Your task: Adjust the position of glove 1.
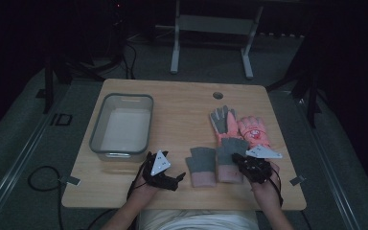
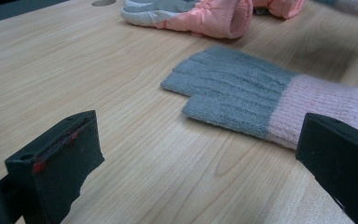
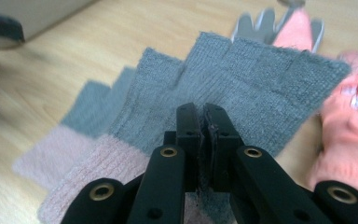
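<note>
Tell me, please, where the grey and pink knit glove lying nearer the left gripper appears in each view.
High view: the knit glove lies near the table's front edge, between the two grippers.
Left gripper view: knit glove lies right of centre, its pink cuff toward the right jaw.
Right gripper view: knit glove is at the left, partly behind the second knit glove.
Shared landmark: the orange padded glove.

table (image 1: 182,103) | grey bin (image 1: 122,126) left | four gloves right | two hand-held grippers near edge

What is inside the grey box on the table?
The grey box looks empty: its pale bottom shows and nothing lies in it. The strip just behind its near wall is hidden from view.
</note>
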{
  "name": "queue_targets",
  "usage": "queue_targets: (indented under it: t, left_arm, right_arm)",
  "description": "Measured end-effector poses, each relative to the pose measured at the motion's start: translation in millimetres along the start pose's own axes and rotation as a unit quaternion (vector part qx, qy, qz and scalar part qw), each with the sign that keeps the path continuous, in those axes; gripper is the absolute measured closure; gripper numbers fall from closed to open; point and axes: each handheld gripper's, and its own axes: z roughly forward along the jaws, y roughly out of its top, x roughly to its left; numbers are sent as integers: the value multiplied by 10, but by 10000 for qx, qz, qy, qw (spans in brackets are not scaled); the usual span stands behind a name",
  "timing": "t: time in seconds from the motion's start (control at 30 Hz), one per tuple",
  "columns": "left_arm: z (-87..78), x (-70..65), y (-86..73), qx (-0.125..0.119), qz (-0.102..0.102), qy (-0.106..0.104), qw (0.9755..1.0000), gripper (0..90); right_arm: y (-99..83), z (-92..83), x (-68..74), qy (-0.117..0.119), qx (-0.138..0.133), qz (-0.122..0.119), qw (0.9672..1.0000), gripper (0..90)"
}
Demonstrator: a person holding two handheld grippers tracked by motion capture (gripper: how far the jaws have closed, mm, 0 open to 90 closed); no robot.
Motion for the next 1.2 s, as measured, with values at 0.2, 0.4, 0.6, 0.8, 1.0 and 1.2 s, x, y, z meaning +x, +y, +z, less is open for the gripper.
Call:
queue_targets:
  t: [0.2,0.4,0.6,0.8,1.0,1.2]
  left_arm:
    - [-1,6,-1,-5,-31,-14,10000,0]
    - [-1,9,-1,-13,-24,-42,10000,0]
    - [-3,12,-2,-16,-41,-59,10000,0]
    - [-3,13,-2,-3,-29,-54,10000,0]
    - [-3,11,-2,-10,-28,-48,10000,0]
    - [-4,11,-2,-8,-25,-50,10000,0]
  right_arm:
    - [243,32,122,82,-137,-62,9999,858]
    - [342,138,304,279,-126,-95,9995,858]
    - [336,268,433,455,9,-84,9989,858]
    - [257,443,491,644,309,-80,9974,857]
    - [187,548,530,767,468,-92,9959,857]
    - [118,659,532,849,628,-100,9944,855]
